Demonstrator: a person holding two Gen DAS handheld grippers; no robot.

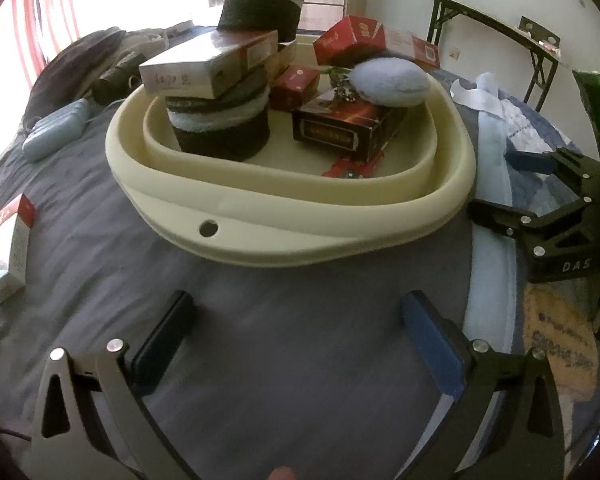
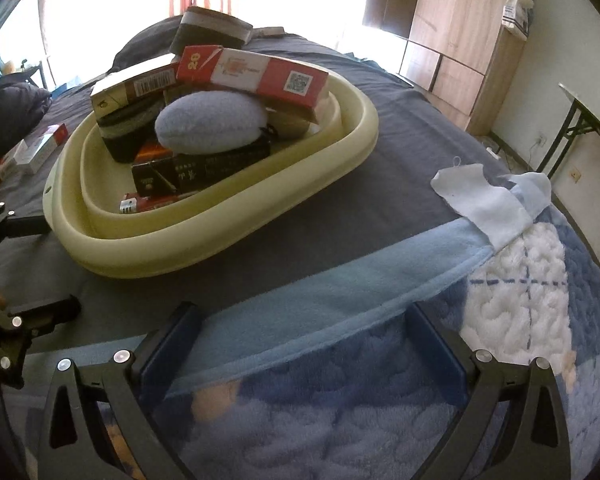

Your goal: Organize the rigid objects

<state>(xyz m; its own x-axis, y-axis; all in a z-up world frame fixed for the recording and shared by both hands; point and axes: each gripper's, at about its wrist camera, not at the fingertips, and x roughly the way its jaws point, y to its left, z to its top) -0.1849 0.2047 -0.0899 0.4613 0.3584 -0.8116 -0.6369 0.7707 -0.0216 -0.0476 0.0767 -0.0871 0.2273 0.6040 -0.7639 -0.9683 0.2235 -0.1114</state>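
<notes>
My left gripper [image 1: 296, 320] hangs spread and empty over the grey sheet [image 1: 100, 216]; right gripper [image 2: 300, 332] spread, empty, over the blanket [image 2: 340, 420]. Basin [image 1: 300, 216] mid-bed holds stacked boxes [image 1: 332, 128]; one box [image 1: 8, 240] lies near the sheet's left edge.

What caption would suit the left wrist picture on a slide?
Open left tongs hover over a grey bedsheet before a cream basin piled with boxes, the right tongs open alongside.

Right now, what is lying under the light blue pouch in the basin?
The light blue pouch rests on a dark box; a red box lies lower. Anything beneath them is hidden.
</notes>
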